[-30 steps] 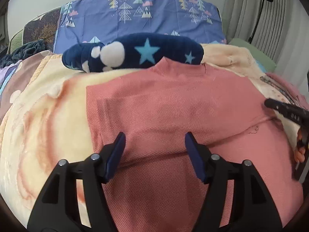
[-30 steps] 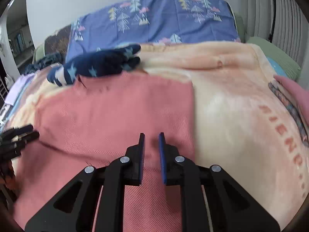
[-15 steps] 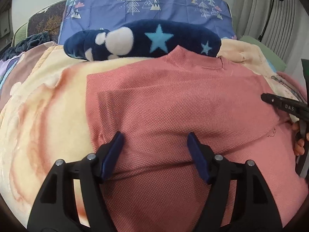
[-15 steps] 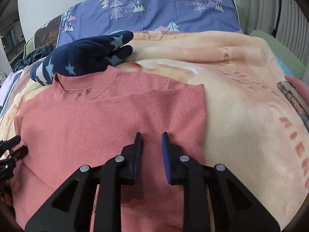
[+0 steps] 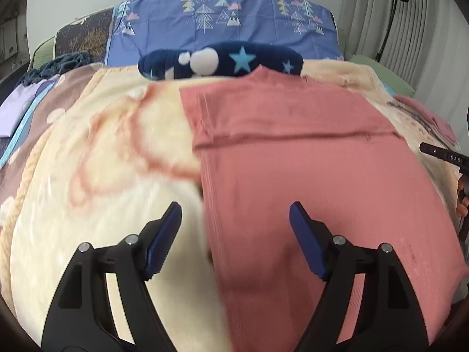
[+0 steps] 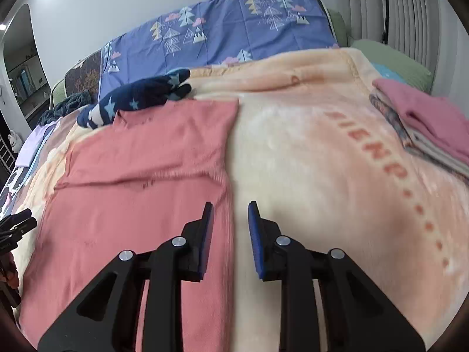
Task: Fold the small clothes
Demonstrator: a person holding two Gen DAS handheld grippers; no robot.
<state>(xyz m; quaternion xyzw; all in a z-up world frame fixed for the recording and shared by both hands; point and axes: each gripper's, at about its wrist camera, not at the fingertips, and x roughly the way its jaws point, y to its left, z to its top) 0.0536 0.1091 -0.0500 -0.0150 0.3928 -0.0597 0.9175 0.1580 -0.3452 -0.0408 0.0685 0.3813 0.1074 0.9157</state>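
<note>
A salmon-pink shirt (image 5: 307,158) lies flat on the cream blanket (image 5: 96,158), both sleeves folded in so it forms a long rectangle, collar at the far end. It also shows in the right wrist view (image 6: 140,182). My left gripper (image 5: 234,220) is open and empty, hovering over the shirt's left edge near the hem. My right gripper (image 6: 228,214) is open a little and empty, over the shirt's right edge. The right gripper's tip shows at the left wrist view's right border (image 5: 442,155).
A navy star-patterned fleece item (image 5: 222,61) lies just beyond the collar. A blue tree-print pillow (image 5: 222,20) stands behind it. A stack of folded clothes (image 6: 425,123) sits on the right of the blanket. Lilac cloth (image 5: 17,108) lies far left.
Both grippers pulled back toward the hem and outward to the shirt's side edges. The right gripper opened from nearly shut to a small gap. The left stayed open.
</note>
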